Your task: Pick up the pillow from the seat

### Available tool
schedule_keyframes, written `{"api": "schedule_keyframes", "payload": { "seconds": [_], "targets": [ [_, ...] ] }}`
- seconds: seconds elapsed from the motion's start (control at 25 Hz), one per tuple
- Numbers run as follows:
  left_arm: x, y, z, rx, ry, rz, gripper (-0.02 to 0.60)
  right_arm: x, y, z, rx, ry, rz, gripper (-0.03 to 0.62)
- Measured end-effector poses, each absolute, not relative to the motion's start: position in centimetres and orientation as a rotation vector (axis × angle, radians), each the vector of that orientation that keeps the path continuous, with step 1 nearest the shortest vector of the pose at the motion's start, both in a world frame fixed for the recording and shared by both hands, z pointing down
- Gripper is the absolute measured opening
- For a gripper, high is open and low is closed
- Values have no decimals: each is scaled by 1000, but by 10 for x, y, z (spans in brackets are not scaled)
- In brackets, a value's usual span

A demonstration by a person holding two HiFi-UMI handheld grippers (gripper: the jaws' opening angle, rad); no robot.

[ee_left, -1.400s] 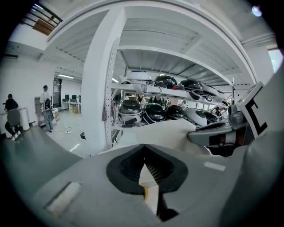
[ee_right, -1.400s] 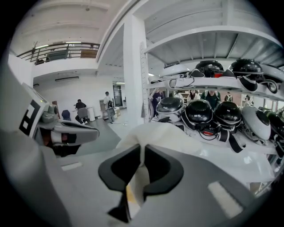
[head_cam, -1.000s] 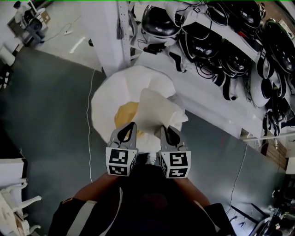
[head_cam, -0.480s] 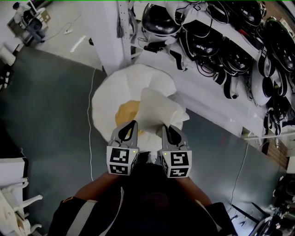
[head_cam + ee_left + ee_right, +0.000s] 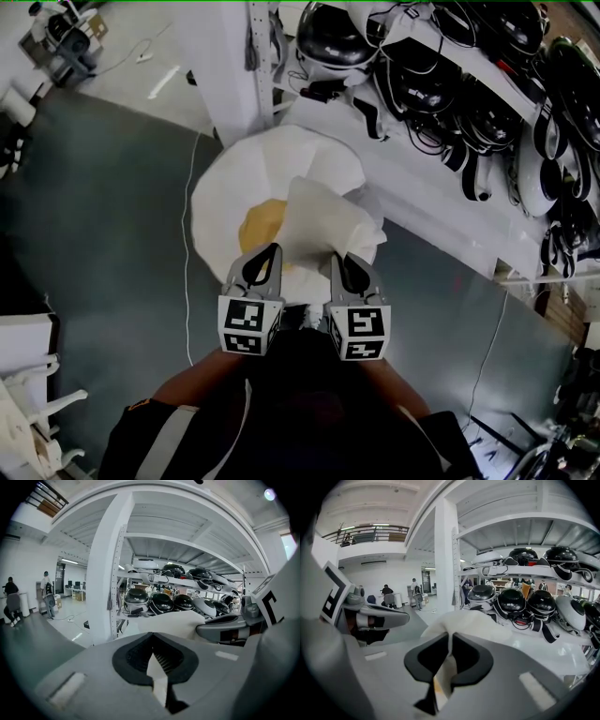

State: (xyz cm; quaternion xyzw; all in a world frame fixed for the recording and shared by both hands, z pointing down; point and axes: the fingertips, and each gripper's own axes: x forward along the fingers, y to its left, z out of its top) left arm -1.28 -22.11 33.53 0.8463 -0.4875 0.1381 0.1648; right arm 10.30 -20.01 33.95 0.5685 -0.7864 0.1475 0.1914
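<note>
A cream-white pillow (image 5: 323, 217) hangs in the air in front of me, held by its near edge, above a round white seat (image 5: 244, 183) with a yellow patch (image 5: 262, 223). My left gripper (image 5: 260, 269) is shut on the pillow's edge, and white fabric (image 5: 157, 677) shows pinched between its jaws. My right gripper (image 5: 349, 272) is shut on the same edge, a fold of the pillow (image 5: 445, 672) squeezed between its jaws. The pillow's bulk (image 5: 464, 623) rises past the right jaws.
A white post (image 5: 234, 56) stands behind the seat. A white shelf (image 5: 441, 202) with several black and white helmets (image 5: 328, 37) runs along the right. Grey floor (image 5: 94, 197) spreads to the left, with a thin white cable (image 5: 185, 244). People stand far off in the left gripper view.
Both grippers and the pillow hold their pose. The scene has slid slightly down and right in the head view as the camera shifted.
</note>
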Motion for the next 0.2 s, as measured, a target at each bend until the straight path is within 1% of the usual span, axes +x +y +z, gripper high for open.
{"api": "schedule_keyframes", "payload": {
  "seconds": [0.2],
  "targets": [
    [-15, -222, 336, 2415, -1389, 389, 5, 102, -199, 343, 1599, -2201, 424, 26]
  ]
}}
